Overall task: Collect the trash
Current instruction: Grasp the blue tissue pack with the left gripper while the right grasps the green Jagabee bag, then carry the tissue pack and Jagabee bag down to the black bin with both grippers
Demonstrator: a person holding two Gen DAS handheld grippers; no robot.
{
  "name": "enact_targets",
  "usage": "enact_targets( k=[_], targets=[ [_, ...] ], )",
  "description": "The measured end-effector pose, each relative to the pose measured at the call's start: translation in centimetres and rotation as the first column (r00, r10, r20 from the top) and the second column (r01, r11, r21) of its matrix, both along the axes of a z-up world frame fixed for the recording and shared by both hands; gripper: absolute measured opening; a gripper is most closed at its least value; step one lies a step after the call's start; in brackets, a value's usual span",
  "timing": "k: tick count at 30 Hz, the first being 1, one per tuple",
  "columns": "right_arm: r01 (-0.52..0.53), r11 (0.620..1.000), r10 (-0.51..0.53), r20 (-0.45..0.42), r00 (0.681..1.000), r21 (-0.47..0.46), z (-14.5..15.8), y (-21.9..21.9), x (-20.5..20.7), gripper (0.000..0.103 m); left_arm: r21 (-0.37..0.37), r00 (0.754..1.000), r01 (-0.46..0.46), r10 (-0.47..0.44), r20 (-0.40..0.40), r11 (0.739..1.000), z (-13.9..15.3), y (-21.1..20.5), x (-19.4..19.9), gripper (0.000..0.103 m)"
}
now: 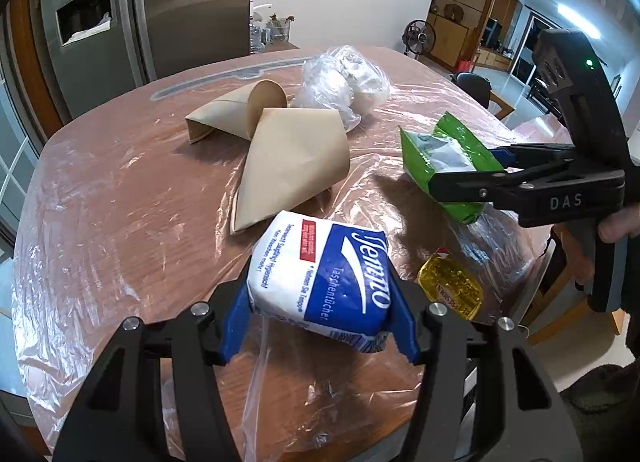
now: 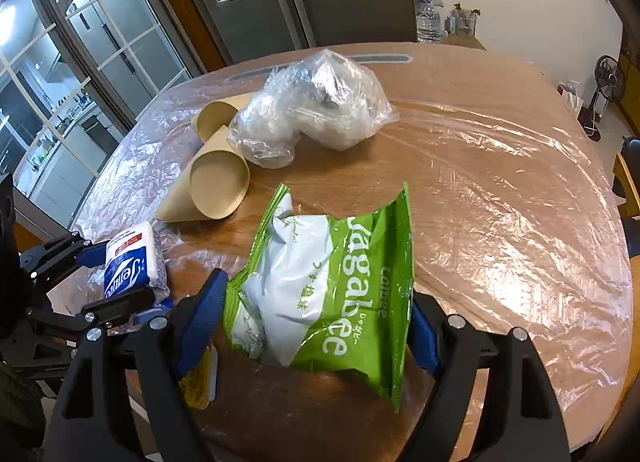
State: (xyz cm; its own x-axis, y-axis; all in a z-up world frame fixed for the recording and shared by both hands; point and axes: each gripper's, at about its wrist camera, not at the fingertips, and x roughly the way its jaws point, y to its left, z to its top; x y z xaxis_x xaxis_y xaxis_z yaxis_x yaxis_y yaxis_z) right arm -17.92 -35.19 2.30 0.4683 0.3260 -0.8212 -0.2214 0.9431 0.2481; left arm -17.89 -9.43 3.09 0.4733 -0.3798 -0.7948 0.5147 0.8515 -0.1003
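Both grippers have something clamped right now. The left gripper [image 1: 318, 314] has its 2 blue pads squeezed against the sides of a tissue pack [image 1: 320, 282], held just above the table [image 1: 120, 202], which is wrapped in clear plastic film. The right gripper [image 2: 316, 322] is closed on a crumpled green snack bag [image 2: 340, 286], also lifted a bit off the surface. Further back sit 2 brown paper cones [image 1: 292, 158] side by side, with a clear plastic bag [image 2: 316, 102] stuffed with wrappers touching them. A small yellow packet [image 1: 450, 290] lies near the table edge between the grippers.
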Motion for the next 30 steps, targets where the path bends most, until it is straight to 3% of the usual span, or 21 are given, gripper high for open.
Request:
enact_targets(
  k=[14,30],
  targets=[
    [-0.028,1.000,0.028,0.044,0.999,0.006,1.9,0.0,-1.8,0.079,-0.017,0.997,-0.069,0.069,0.025,0.997,0.9,1.0,-1.4,0.059],
    [-0.052,0.998,0.049,0.084,0.995,0.034,3.9,-0.3,-4.9,0.079,-0.034,0.994,-0.072,0.074,0.078,0.997,3.2,2.2,-4.3,0.059]
  ],
)
